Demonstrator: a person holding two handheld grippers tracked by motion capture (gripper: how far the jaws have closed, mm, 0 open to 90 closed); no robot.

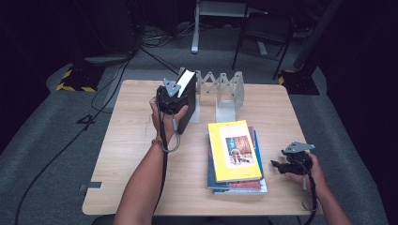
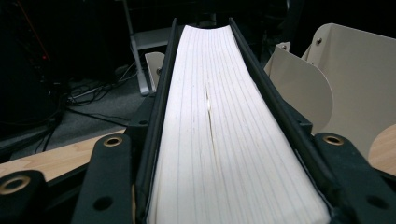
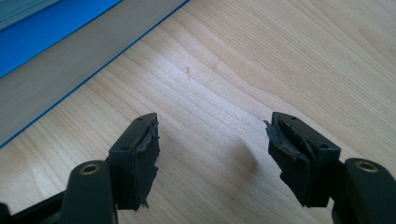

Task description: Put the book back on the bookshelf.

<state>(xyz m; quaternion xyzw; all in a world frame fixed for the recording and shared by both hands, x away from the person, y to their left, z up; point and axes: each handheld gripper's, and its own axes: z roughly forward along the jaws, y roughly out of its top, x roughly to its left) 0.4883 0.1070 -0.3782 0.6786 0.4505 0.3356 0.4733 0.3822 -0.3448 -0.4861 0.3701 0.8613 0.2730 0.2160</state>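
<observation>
High view: left tongs (image 1: 176, 96) clamped on a black-covered book (image 1: 187, 101), held upright and clear of the table (image 1: 136, 136), just in front of a grey metal book rack (image 1: 220, 91) at the far edge; stack of books (image 1: 236, 154) with yellow cover on top, lying flat right of centre; right tongs (image 1: 277, 165) low at the stack's right side, near but apart. Left gripper view: white page block of the black-covered book (image 2: 224, 135) gripped between both jaws, cream rack plates (image 2: 345, 88) behind to the right. Right gripper view: right tongs (image 3: 212, 140) spread wide, empty, worn pads (image 3: 149, 140) above bare wood; blue-covered book (image 3: 60, 32) of the stack at upper left.
</observation>
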